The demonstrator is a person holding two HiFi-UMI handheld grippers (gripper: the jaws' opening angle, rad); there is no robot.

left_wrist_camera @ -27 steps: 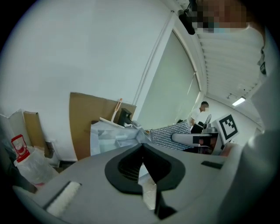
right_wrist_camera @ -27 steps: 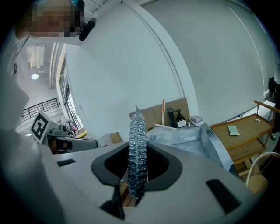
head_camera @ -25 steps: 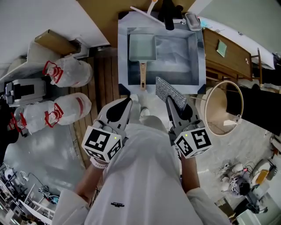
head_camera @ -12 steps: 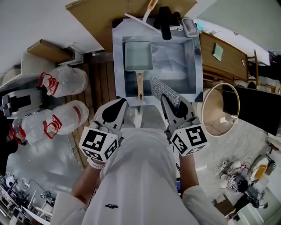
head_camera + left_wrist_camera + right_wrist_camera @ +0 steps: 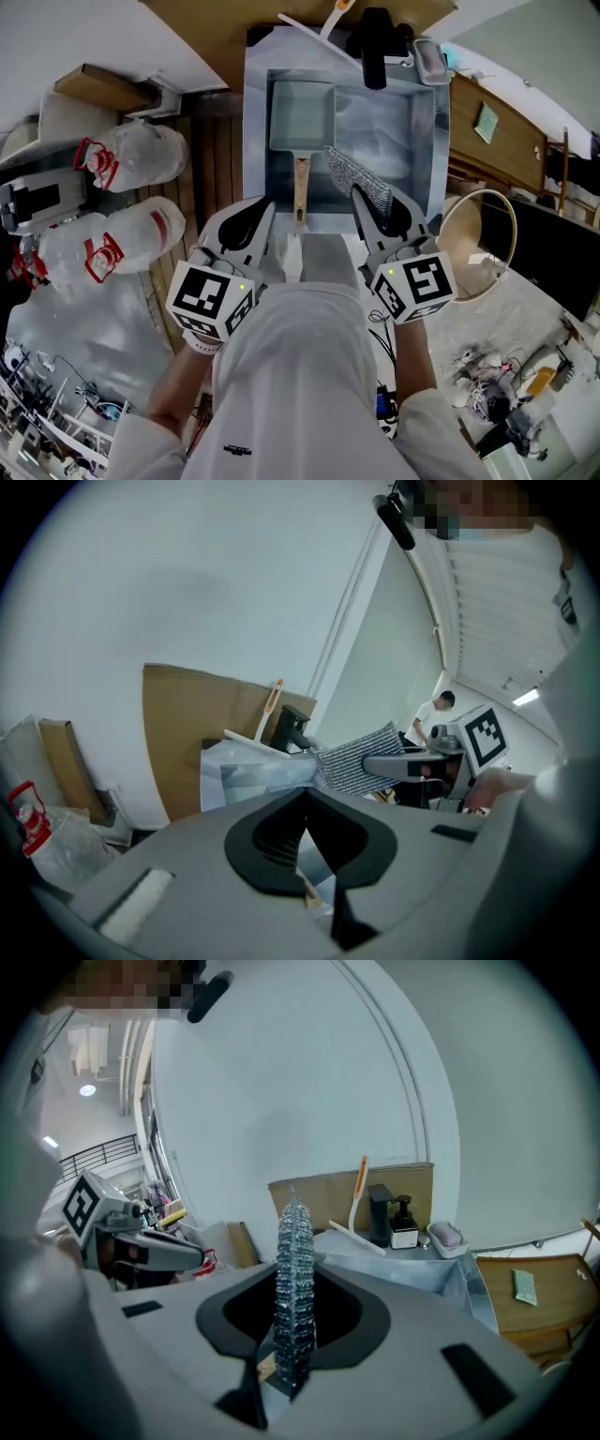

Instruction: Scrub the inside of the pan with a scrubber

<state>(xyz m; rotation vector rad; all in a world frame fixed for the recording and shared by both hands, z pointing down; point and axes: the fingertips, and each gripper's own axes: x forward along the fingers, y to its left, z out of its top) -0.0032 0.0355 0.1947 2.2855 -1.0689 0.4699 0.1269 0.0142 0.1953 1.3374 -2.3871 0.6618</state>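
Note:
A rectangular pale-green pan (image 5: 302, 114) lies in the steel sink (image 5: 254, 141), its wooden handle (image 5: 301, 187) pointing toward me. My right gripper (image 5: 368, 201) is shut on a grey mesh scrubber (image 5: 357, 177), which hangs over the sink's near part just right of the handle, apart from the pan. In the right gripper view the scrubber (image 5: 295, 1269) stands upright between the jaws. My left gripper (image 5: 263, 210) hovers at the sink's near edge left of the handle, shut with nothing in it. In the left gripper view its jaws (image 5: 305, 799) meet, with the scrubber (image 5: 356, 761) beyond.
A black soap dispenser (image 5: 375, 42) and a soap dish (image 5: 429, 58) stand at the sink's back rim. Plastic bags (image 5: 141, 155) lie on the floor to the left. A round wooden-rimmed bin (image 5: 478, 246) and a wooden cabinet (image 5: 492, 122) are on the right.
Both grippers have moved forward toward the sink. The scrubber has gone from the sink's front edge to over the basin beside the pan handle.

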